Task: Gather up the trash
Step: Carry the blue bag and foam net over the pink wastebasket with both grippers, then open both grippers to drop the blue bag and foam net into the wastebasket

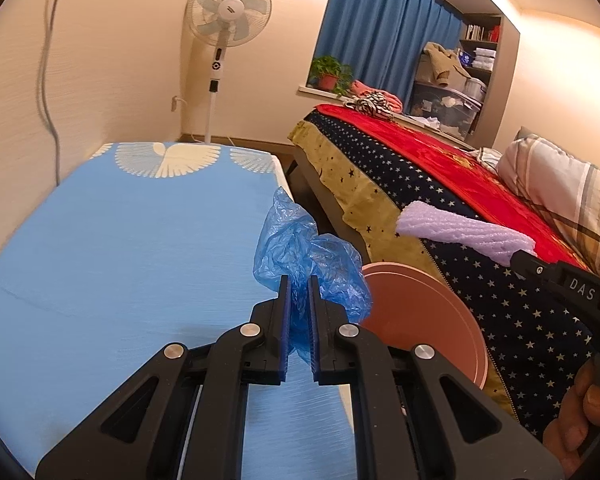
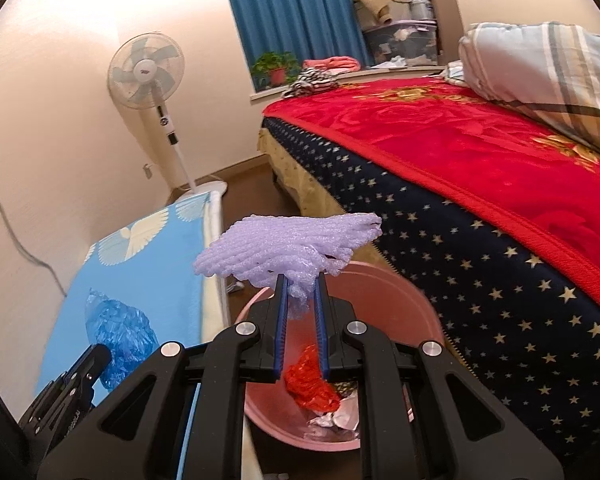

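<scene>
My left gripper (image 1: 299, 285) is shut on a crumpled blue plastic bag (image 1: 300, 252), held above the blue mattress edge beside the pink bin (image 1: 428, 312). The same blue plastic bag (image 2: 120, 330) shows at lower left in the right wrist view. My right gripper (image 2: 301, 285) is shut on a lilac foam net (image 2: 284, 248), hanging over the pink bin (image 2: 400, 292). That bin holds a red plastic scrap (image 2: 310, 384) and some silver foil (image 2: 340, 416). In the left wrist view the lilac foam net (image 1: 460, 230) sticks out of the right gripper's fingers at the right.
A low mattress with a blue sheet (image 1: 120, 260) lies on the left. A bed with a red blanket (image 2: 480, 148) and star-patterned cover (image 2: 500, 300) fills the right. A standing fan (image 1: 228, 12) and blue curtain (image 1: 380, 40) are at the back.
</scene>
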Available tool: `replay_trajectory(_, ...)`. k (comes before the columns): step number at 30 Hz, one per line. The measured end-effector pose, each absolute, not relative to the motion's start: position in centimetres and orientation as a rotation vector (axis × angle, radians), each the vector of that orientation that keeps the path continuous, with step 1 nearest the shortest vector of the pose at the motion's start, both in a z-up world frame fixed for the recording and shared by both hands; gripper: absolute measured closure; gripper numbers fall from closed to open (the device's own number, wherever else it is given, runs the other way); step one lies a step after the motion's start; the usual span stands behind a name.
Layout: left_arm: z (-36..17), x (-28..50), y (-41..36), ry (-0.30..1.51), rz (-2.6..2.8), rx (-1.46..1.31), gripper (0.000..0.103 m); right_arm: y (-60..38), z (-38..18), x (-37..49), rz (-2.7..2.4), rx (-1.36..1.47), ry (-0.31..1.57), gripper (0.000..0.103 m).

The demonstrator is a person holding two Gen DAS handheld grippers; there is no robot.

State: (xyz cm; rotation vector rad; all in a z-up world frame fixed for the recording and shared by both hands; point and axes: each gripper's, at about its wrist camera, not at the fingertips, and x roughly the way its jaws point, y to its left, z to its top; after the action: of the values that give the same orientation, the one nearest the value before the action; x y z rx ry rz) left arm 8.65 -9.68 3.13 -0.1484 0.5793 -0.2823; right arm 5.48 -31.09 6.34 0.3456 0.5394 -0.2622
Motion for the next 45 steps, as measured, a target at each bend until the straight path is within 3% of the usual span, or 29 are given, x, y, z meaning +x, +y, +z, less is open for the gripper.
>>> replay_trajectory(29, 0.6, 10.8, -16.7, 0.659, -0.442, -0.134, 0.095, -33.6, 4.4, 6.4, -0.382, 0.359, 0.588, 0.089)
replay_trajectory(32, 0.6, 10.7, -17.2, 0.667, -0.478, -0.126, 0.092, -33.8, 4.4, 6.2, -0.394, 0.369, 0.588, 0.084)
replay_trajectory(34, 0.5, 10.7, -17.3, 0.671, -0.482, -0.115, 0.065, -34.0, 4.3, 6.0, -0.413, 0.378, 0.592, 0.061)
replay_trajectory(35, 0.6, 10.7, -17.2, 0.669, -0.477, -0.114, 0.06, -34.2, 4.3, 5.8, -0.425, 0.386, 0.588, 0.057)
replay_trajectory(45, 1.6, 9.4, -15.0, 0.643, -0.433, -0.096, 0.056, -33.3, 5.2, 4.8, -0.409, 0.375, 0.566, 0.037)
